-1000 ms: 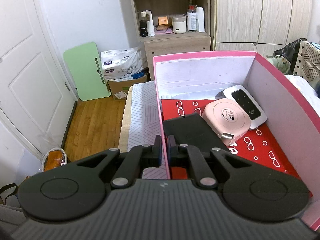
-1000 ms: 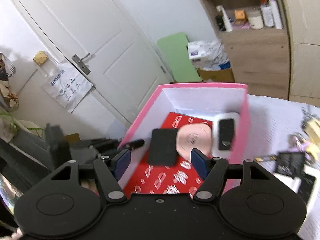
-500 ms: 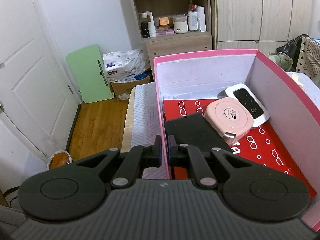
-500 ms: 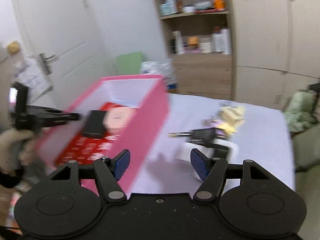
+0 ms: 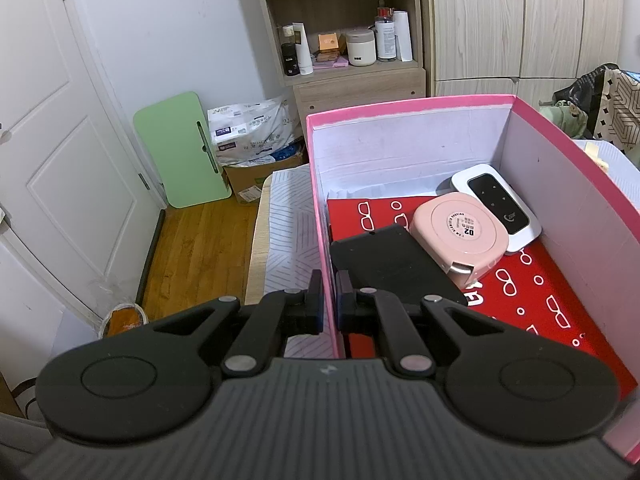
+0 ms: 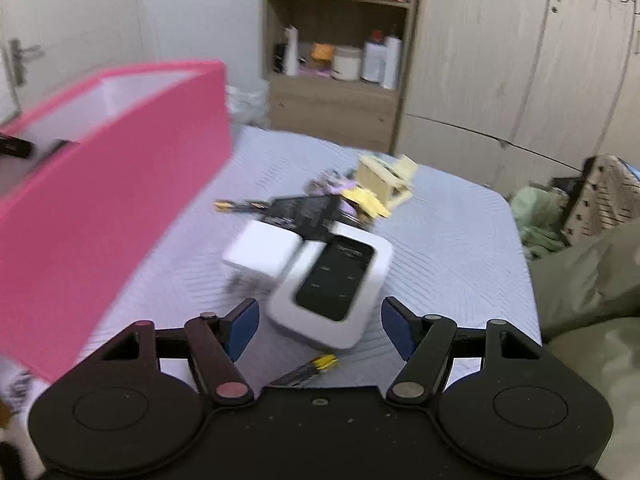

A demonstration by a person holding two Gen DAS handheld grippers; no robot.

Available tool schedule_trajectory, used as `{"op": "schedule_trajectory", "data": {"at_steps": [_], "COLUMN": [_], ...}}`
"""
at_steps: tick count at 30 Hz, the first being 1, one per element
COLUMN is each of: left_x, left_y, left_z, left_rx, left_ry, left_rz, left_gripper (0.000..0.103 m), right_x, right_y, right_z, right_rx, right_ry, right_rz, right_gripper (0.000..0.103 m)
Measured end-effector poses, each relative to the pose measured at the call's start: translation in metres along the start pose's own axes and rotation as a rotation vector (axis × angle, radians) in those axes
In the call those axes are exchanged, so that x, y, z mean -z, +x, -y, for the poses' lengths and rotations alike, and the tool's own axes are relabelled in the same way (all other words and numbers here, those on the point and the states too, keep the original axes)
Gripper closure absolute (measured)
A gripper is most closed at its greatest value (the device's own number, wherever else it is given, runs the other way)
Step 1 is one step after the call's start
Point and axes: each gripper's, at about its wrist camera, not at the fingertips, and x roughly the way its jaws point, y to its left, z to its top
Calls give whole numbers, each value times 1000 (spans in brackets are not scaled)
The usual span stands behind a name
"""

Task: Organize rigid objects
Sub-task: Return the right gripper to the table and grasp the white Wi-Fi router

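Note:
My left gripper is shut on the left wall of the pink box. Inside on a red liner lie a black flat case, a pink round-cornered device and a white device with a black face. In the right wrist view the pink box stands at the left. My right gripper hangs with its jaws opening just short of a second white device with a black screen; nothing is pressed between the pads. A white charger cube and a black flat pack lie behind it.
A small yellow-and-black battery lies near my right gripper. Yellow wooden pieces and keys sit farther back on the grey bedspread. Green bedding is at the right. Shelf unit, green board and wooden floor lie beyond.
My right gripper swung away from above the pink box to the right and came down over the loose items on the bed. The left gripper kept its hold on the box wall.

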Motion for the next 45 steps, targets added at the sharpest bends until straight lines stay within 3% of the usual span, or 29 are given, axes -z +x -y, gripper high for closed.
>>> {"op": "schedule_trajectory", "data": {"at_steps": [5,8,12,20,24,30,33,36,45], "left_x": [0,0,1,1,0,0,-1,-1,-1], "left_y": [0,0,0,1,0,0,0,0,0], "left_z": [0,0,1,1,0,2,2,2,3], "left_rx": [2,0,-8,-4,-3,-9,-10,-9,-10], "left_ry": [-1,0,17,15,15,21,17,17,19], "left_rz": [0,-1,-1,-1,-1,-2,-2,-3,-3], "left_gripper": [97,97,97,97,97,97,97,97,97], "right_x": [-4,-7,-12,-16,-24,-36,-34,-32,-30], "right_y": [13,16,10,21,31,42,39,28,0], "right_z": [5,10,23,26,26,34,27,26,26], "right_rx": [-36,-50,-72,-32,-25,-22,-5,-44,-41], "right_ry": [53,82,144,115,117,170,121,157,143], "right_rz": [-11,-21,-39,-107,-98,-88,-52,-37,12], "right_gripper": [25,32,32,31,25,24,36,36,36]}}
